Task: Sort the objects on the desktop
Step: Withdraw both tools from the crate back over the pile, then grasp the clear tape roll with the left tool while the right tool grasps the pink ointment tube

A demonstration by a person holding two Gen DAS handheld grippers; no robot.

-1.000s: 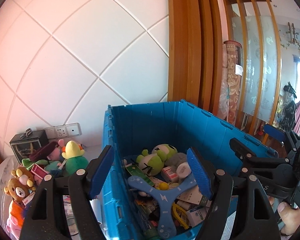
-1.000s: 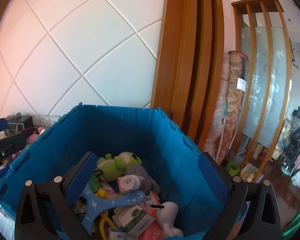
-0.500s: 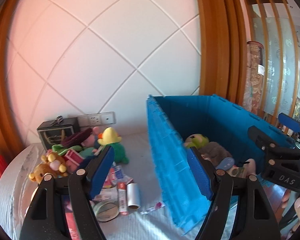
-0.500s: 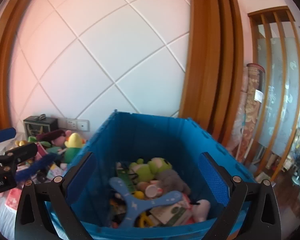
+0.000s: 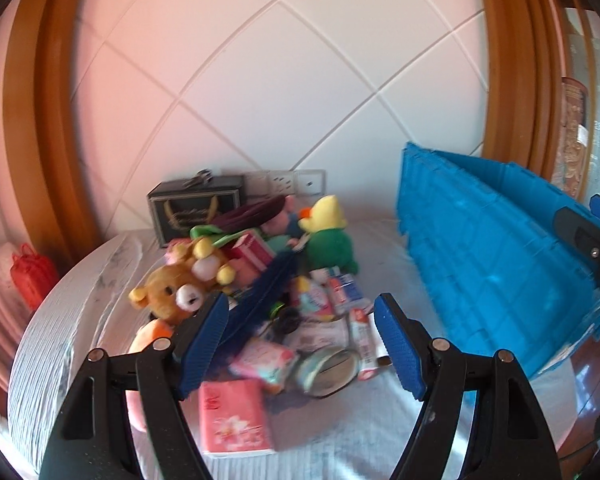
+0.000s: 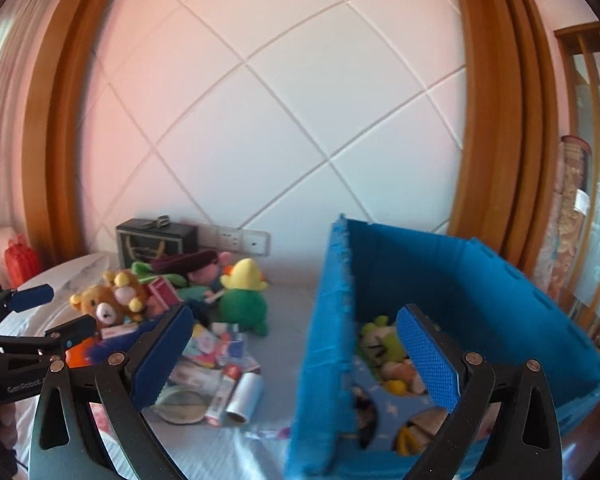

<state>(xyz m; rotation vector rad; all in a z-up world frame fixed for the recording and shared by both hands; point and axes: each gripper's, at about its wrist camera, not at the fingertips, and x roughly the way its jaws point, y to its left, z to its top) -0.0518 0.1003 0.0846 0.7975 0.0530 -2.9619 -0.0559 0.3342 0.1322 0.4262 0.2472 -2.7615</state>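
Heaped plush toys and packets (image 5: 260, 280) piled mid-table, left of tall blue plastic crate (image 6: 328, 360); bare grey table (image 6: 288, 292) strip between. Left tool (image 5: 300, 348) wide, empty, over heap's near edge. Right tool (image 6: 296, 356) wide, empty, straddling crate's left wall.

Left wrist view: looks forward between its own two blue-padded fingers (image 5: 202, 336), set above and near the heap of soft toys and packets, angled slightly down toward the white diamond-panelled wall (image 5: 260, 92). The blue plastic folding crate (image 5: 492, 272) lies at its right edge, seen from outside only.

Right wrist view: placed further right, facing the same wall (image 6: 284, 120), slightly down. It looks over the crate (image 6: 324, 340) rim into the interior; the heap sits to its left.

Shared ground: yellow-headed green plush duck (image 5: 328, 236) (image 6: 244, 296), brown plush bear (image 5: 172, 288) (image 6: 98, 304), black lidded box (image 5: 196, 210) (image 6: 156, 238), white wall sockets (image 5: 296, 180) (image 6: 242, 240). The left gripper (image 6: 48, 312) shows at the right view's left edge.
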